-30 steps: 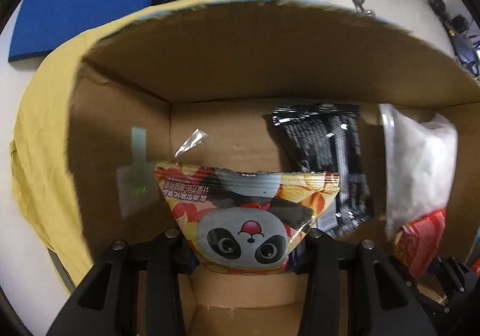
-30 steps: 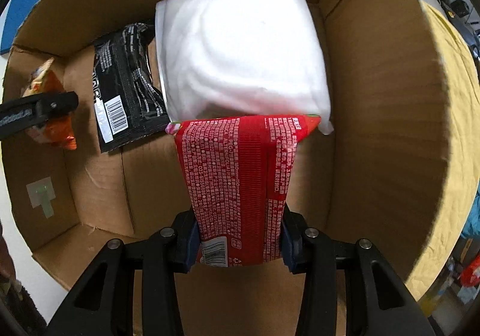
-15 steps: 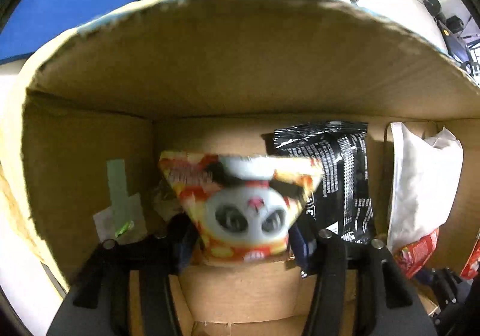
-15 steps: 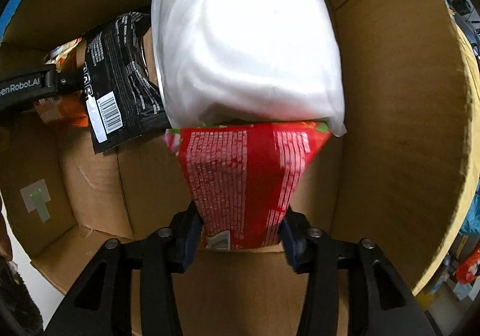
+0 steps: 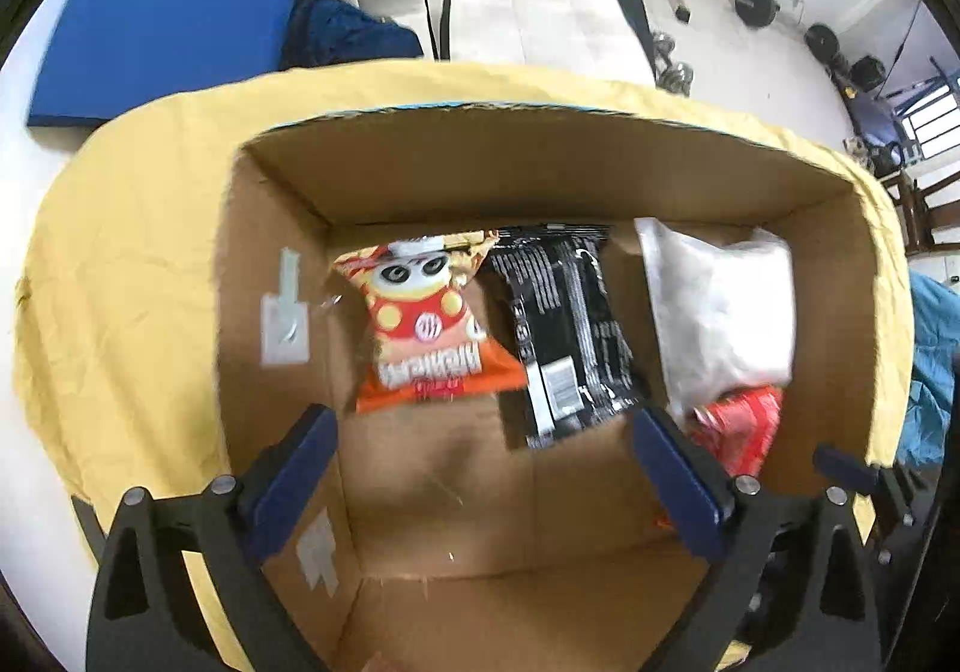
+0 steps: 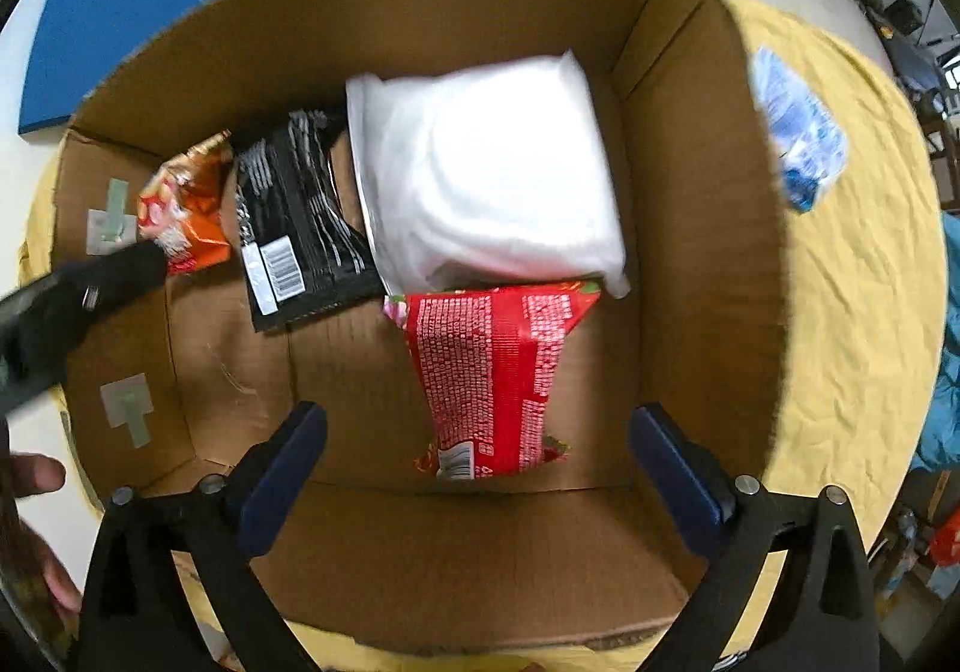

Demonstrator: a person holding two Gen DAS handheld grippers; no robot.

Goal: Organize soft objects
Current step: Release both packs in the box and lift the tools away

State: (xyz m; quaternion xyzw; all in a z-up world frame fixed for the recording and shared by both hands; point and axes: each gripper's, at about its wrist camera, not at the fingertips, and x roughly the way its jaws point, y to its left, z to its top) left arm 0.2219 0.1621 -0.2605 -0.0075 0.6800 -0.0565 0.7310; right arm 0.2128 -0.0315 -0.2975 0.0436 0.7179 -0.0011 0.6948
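Lying in box | panda snack bag | lettering unreadable

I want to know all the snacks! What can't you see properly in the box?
- Red packet: left wrist view, mostly hidden by the gripper finger and white bag.
- Orange panda packet: right wrist view, partly covered by the left gripper.
- Black packet print: too small and blurred.

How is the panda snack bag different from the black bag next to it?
The panda snack bag is orange, red and yellow with a cartoon face; the black bag is dark with white print and a barcode. The panda bag looks shorter and puffier, the black bag longer and flatter. Both lie side by side inside the cardboard box, held by no tool.
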